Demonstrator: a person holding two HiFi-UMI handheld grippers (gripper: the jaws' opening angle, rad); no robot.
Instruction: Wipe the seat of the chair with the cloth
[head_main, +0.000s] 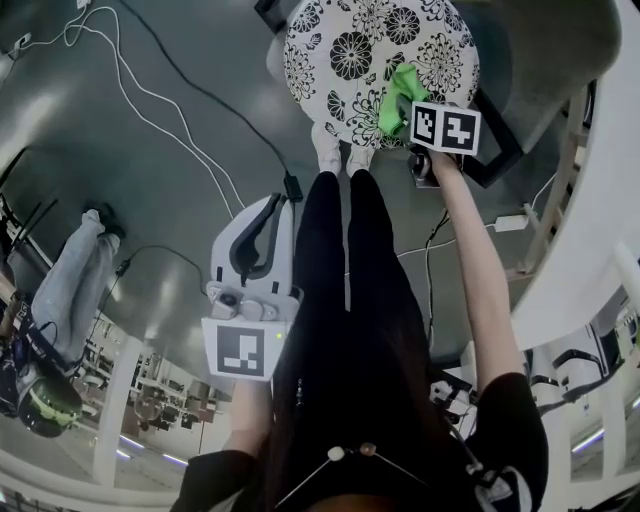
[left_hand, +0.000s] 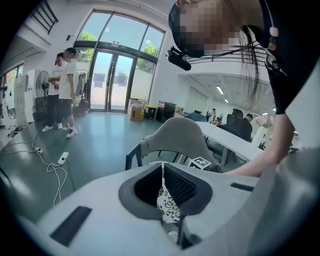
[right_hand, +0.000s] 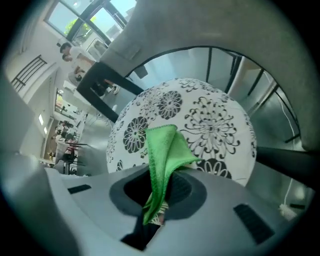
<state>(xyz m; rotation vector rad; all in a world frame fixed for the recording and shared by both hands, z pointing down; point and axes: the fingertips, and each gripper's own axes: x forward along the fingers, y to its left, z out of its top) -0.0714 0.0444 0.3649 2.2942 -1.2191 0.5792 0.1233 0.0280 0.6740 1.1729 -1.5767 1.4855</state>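
The chair's round seat, white with black flowers, is at the top of the head view, its grey backrest to the right. A green cloth lies folded on the seat's near right part. My right gripper is shut on the green cloth, which hangs from between the jaws over the seat. My left gripper is held low beside the person's left leg, well short of the chair. Its jaws stand shut with nothing between them, aimed toward the chair's backrest.
The person's black-clad legs stand between the grippers, feet at the seat's front edge. White and black cables run over the grey floor at left. A white table edge curves along the right. Two people stand by glass doors.
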